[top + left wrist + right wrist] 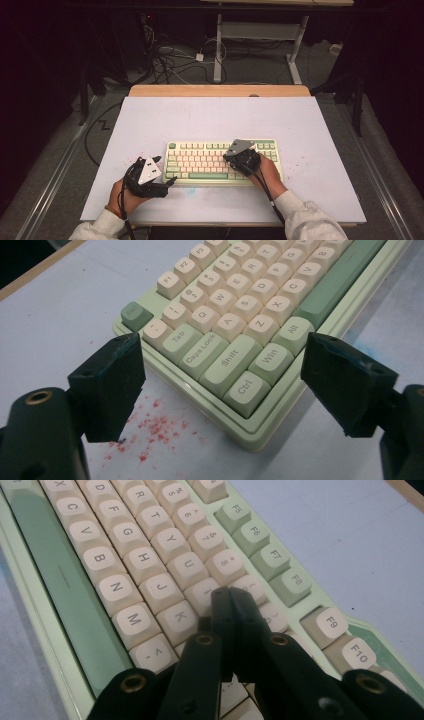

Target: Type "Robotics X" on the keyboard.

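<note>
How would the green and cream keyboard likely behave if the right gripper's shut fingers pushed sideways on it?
The keyboard looks like a rigid, thick-walled case, so it should probably slide in one piece, not flex. It lies flat and wide on the smooth white table, so tipping seems unlikely. The tall keycaps may give under the right gripper before the case moves.

High view looks down from above the person's side; both gripper views sit close over their jaws, sharing the keyboard from opposite ends.

One keyboard lies on one table. Two grippers work there: the left gripper beside the keyboard's corner, the right gripper over its keys.
</note>
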